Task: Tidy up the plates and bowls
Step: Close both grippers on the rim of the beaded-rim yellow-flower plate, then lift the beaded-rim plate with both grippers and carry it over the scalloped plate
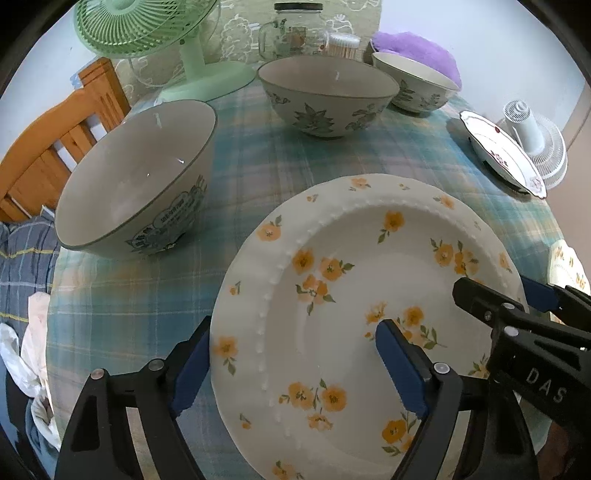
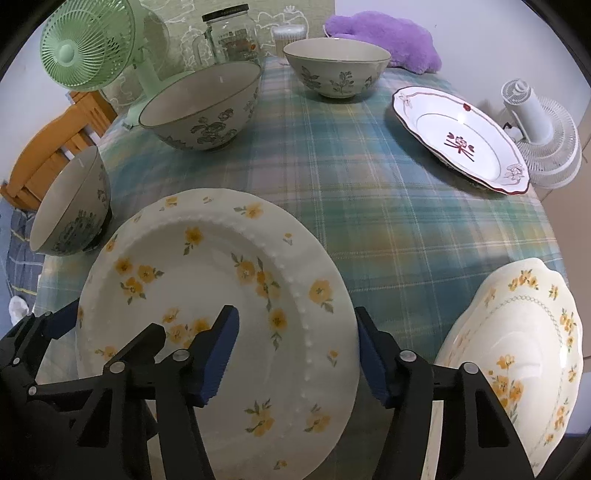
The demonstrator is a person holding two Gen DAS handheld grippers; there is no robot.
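Observation:
A white plate with yellow flowers (image 1: 354, 295) (image 2: 207, 295) lies at the near side of the plaid table. My left gripper (image 1: 291, 358) is open and straddles its left rim, one finger outside, one over the well. My right gripper (image 2: 295, 350) is open and straddles its right rim; it also shows in the left wrist view (image 1: 517, 295). Three grey-flowered bowls stand behind: one near left (image 1: 136, 181) (image 2: 70, 206), one in the middle (image 1: 328, 96) (image 2: 203, 107), one far back (image 1: 413, 81) (image 2: 336, 66). A red-trimmed plate (image 2: 461, 136) (image 1: 502, 151) lies at the right. A scalloped yellow-flowered plate (image 2: 517, 354) lies near right.
A green fan (image 1: 147, 33) (image 2: 88, 48), a glass jar (image 1: 291, 29) (image 2: 232, 33), a purple cushion (image 2: 384, 37) and a white fan (image 2: 543, 136) ring the table's far and right edges. A wooden chair (image 1: 55, 136) stands at the left.

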